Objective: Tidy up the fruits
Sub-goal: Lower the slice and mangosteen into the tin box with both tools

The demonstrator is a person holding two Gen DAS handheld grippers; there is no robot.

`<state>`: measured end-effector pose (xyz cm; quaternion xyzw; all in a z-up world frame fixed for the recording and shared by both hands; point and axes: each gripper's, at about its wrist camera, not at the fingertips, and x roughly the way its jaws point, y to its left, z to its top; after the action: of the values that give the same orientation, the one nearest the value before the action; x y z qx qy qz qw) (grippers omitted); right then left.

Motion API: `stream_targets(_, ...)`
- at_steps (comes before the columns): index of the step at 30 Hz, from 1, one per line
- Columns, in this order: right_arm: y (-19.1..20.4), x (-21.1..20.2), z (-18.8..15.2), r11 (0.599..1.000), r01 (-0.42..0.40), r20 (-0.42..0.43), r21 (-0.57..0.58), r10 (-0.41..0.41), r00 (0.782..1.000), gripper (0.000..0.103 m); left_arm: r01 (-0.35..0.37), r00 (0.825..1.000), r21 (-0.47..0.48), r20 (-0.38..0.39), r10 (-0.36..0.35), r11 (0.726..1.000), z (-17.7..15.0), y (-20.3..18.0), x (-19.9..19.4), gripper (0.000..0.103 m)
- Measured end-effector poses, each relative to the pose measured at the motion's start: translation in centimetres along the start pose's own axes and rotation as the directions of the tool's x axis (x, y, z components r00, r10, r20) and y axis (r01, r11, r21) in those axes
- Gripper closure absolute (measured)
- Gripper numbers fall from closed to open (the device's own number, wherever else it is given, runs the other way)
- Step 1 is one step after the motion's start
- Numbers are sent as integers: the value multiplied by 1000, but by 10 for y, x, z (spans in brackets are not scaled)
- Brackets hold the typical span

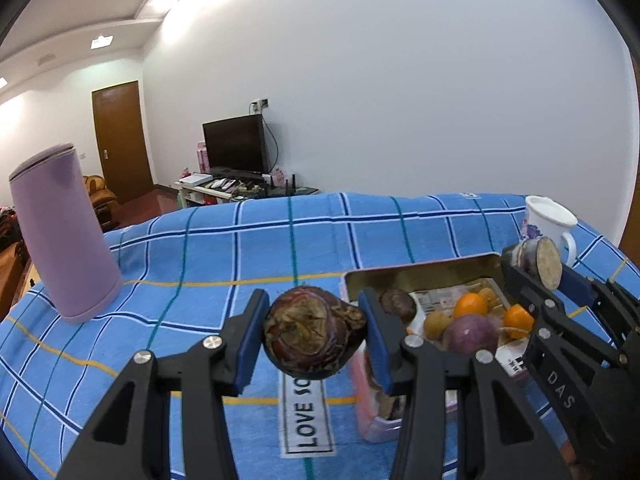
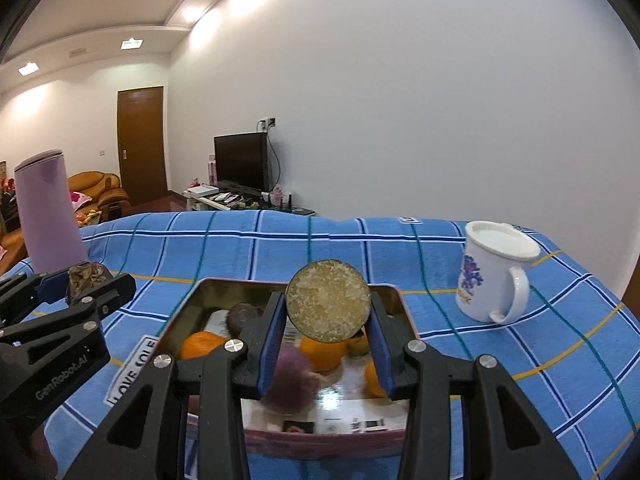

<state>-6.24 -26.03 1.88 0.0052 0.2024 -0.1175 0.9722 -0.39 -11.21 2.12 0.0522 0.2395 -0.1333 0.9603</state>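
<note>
My left gripper (image 1: 314,334) is shut on a dark wrinkled passion fruit (image 1: 314,332), held above the blue checked cloth just left of the pink tin box (image 1: 420,276). My right gripper (image 2: 328,312) is shut on a halved dark fruit (image 2: 329,307) with a pale cut face, held over the tin box (image 2: 188,304). The box holds oranges (image 1: 470,305), a purple round fruit (image 1: 472,334), a dark fruit and small brown ones. The right gripper also shows in the left wrist view (image 1: 538,268), the left gripper in the right wrist view (image 2: 86,278).
A tall lilac canister (image 1: 64,232) stands on the cloth at far left. A white mug (image 2: 494,270) with a purple print stands right of the box. A "LOVE" label (image 1: 306,416) is sewn on the cloth. Table edges fall away behind; a TV stand stands beyond.
</note>
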Motion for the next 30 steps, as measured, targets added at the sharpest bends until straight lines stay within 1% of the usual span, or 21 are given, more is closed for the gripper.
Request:
stream_targets(11,-26,0,3,999,52,10,2,-52,999,61,56,998,11,-4,-56,998,7,-31,9,55)
stream_targets(18,-45,7,5,997,71,5,15,-71,997,61,81,997,17,-16,-81,997,9,-47,18,55)
stream_targets(30,-64,17,8,995,95,-9,31,-95,995,61,145,989,5,-29,-145,989,19,-72,34,55)
